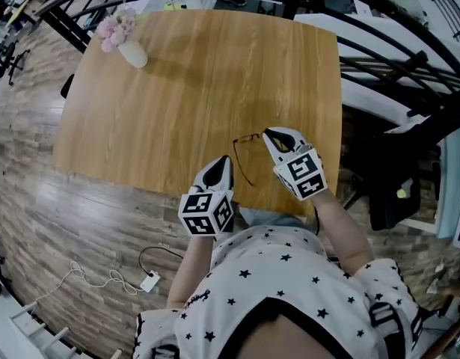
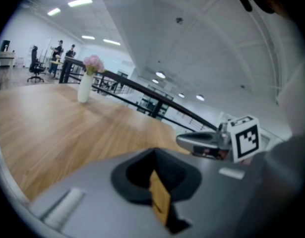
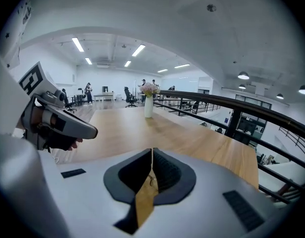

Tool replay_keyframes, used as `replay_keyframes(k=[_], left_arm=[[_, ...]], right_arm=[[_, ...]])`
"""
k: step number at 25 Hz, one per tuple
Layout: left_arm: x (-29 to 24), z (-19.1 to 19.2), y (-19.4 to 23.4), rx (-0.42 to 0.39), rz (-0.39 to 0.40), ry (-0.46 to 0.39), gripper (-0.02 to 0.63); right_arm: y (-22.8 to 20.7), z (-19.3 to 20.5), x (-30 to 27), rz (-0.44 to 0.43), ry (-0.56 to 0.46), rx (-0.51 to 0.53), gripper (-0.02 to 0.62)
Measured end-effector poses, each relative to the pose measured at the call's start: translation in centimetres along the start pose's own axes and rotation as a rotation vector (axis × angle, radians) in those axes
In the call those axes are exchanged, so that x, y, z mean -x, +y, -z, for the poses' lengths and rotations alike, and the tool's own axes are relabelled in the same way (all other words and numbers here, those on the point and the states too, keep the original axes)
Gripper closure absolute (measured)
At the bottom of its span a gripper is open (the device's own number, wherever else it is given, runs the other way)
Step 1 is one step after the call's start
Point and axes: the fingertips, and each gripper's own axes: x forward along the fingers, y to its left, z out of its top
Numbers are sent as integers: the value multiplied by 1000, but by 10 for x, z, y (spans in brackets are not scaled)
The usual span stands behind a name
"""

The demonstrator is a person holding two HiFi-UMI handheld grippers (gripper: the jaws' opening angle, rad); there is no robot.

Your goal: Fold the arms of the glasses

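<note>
The thin dark-framed glasses (image 1: 243,163) are over the near right part of the wooden table (image 1: 177,103), with one arm stretched back toward the table's front edge. My right gripper (image 1: 268,132) is shut on the frame at its right end, and a bit of wire frame (image 3: 152,179) shows between its closed pads. My left gripper (image 1: 228,158) is shut and holds nothing, with its tip just left of the stretched-out arm. In the left gripper view the jaws (image 2: 154,155) are together, and the right gripper (image 2: 202,142) hangs ahead to the right.
A white vase of pink flowers (image 1: 129,47) stands at the table's far left corner. A black railing (image 1: 379,58) runs past the table's right side. A white cable and plug (image 1: 143,279) lie on the plank floor near my feet.
</note>
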Motion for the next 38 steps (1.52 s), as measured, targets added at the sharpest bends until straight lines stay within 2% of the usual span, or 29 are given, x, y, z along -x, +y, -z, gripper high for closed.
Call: replay_keyframes(k=[5,11,21,25,31,38], left_arm=[[-8,3,4,21,-14,14,598],[-16,3,9,32,-36,25,598],[-22,7,18,60,-73,38,598],[-24,9,18,64,-79,45,598],[-23,12,21,75,-92,45,598],[-17,13,26,78,-101,47,598]], right_arm=[[-7,7,-18,-45,46,56,575],[-9,24,-35,-133,160,175,575],[14,62,-56,-353,359,480,574],[23,69,-60,-436,404,537,574],[28,78,-68,-485,460,608,574],[31,84,-75,-503,506,691,574]])
